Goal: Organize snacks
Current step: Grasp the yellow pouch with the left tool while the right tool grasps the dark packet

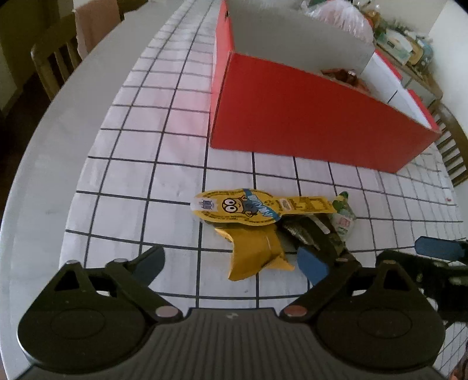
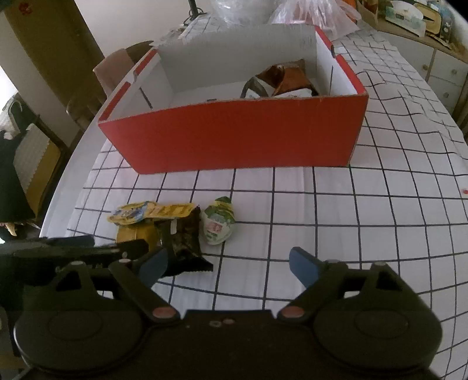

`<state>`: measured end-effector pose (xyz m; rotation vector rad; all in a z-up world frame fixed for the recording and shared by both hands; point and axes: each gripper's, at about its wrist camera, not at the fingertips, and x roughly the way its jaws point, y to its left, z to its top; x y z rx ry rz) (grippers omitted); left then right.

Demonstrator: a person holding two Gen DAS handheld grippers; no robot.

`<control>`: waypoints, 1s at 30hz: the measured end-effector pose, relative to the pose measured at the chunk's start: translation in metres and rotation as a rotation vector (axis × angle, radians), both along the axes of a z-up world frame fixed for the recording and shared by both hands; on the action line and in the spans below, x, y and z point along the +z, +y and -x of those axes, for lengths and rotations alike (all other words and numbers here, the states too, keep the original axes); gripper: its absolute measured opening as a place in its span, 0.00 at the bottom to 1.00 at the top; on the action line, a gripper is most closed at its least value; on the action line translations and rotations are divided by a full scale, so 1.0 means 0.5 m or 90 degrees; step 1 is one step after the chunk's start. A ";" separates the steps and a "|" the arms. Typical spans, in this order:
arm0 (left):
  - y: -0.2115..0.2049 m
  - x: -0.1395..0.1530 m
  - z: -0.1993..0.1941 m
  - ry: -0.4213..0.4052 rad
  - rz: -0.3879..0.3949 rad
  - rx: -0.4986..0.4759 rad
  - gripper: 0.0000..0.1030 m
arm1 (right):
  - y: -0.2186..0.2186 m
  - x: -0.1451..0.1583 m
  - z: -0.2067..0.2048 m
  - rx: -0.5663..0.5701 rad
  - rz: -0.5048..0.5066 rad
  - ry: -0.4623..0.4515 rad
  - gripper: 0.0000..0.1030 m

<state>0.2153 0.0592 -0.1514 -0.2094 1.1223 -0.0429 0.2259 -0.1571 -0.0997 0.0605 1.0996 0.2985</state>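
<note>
A red box (image 1: 307, 125) with white inside stands on the checked tablecloth; in the right wrist view (image 2: 234, 137) it holds a brown snack bag (image 2: 283, 76). In front of it lie a yellow cartoon snack pack (image 1: 251, 207), a gold packet (image 1: 254, 254), a dark packet (image 1: 310, 231) and a small green-white packet (image 1: 343, 216). My left gripper (image 1: 234, 263) is open, with the gold packet between its fingers. My right gripper (image 2: 228, 266) is open, just behind the dark packet (image 2: 182, 239) and the green-white packet (image 2: 219, 225). The yellow pack (image 2: 146, 212) lies to their left.
The tablecloth (image 2: 365, 210) stretches wide to the right of the snacks. Wooden chairs (image 1: 55, 61) stand at the table's far side. A plastic bag (image 2: 316, 11) lies behind the box. A sideboard with clutter (image 2: 424, 20) stands at the far right.
</note>
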 end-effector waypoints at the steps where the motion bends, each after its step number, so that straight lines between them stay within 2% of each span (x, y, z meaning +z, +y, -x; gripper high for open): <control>1: -0.001 -0.002 -0.003 0.004 -0.001 -0.004 0.86 | 0.000 -0.003 0.001 0.004 0.002 0.003 0.85; 4: -0.004 -0.002 -0.012 0.002 -0.004 -0.009 0.83 | 0.009 -0.005 0.004 0.026 0.008 0.004 0.83; 15: -0.006 0.004 -0.019 0.003 -0.039 -0.042 0.39 | 0.091 -0.023 0.006 0.097 0.054 0.001 0.71; 18: 0.014 0.006 -0.018 0.007 -0.021 -0.038 0.37 | 0.114 -0.030 -0.003 0.105 0.069 -0.005 0.65; 26: 0.057 0.004 0.003 0.011 0.004 -0.027 0.36 | 0.154 -0.059 -0.022 0.111 0.101 0.005 0.43; 30: 0.067 0.004 0.011 0.014 0.010 -0.026 0.36 | 0.164 -0.068 -0.021 0.111 0.116 0.007 0.36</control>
